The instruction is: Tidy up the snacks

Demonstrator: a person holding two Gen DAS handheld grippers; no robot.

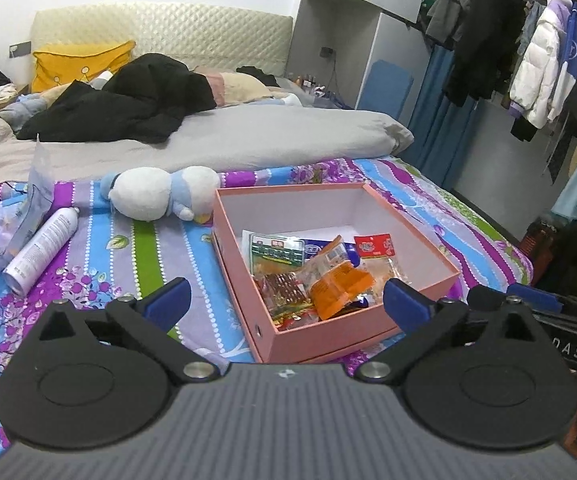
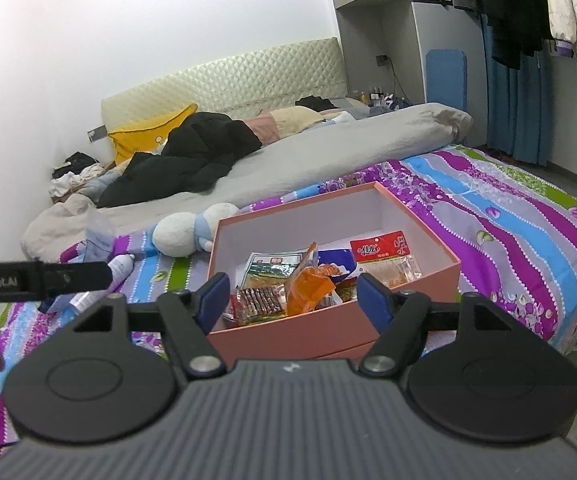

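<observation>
A: What is nearest?

B: Two grippers, side by side over a bed. The left gripper (image 1: 286,300) has its jaws wide apart with nothing between them. The right gripper (image 2: 294,294) has its jaws apart too, also holding nothing.

A: Where are the snacks?

B: In an open pink box (image 1: 328,340) just beyond both grippers, resting on a striped floral sheet (image 1: 128,256). The snacks (image 1: 316,268) lie heaped toward its near end: an orange packet (image 2: 308,290), a green packet (image 1: 276,250) and a red-topped packet (image 2: 384,258).

A: And farther off?

B: Left of the box, a white plush toy (image 1: 160,194) lies close by, and a spray can (image 1: 40,250) lies on its side. Behind them are a grey duvet (image 1: 248,140), black clothing (image 1: 128,100) and a yellow pillow (image 1: 76,62). Coats (image 1: 536,64) hang at the right.
</observation>
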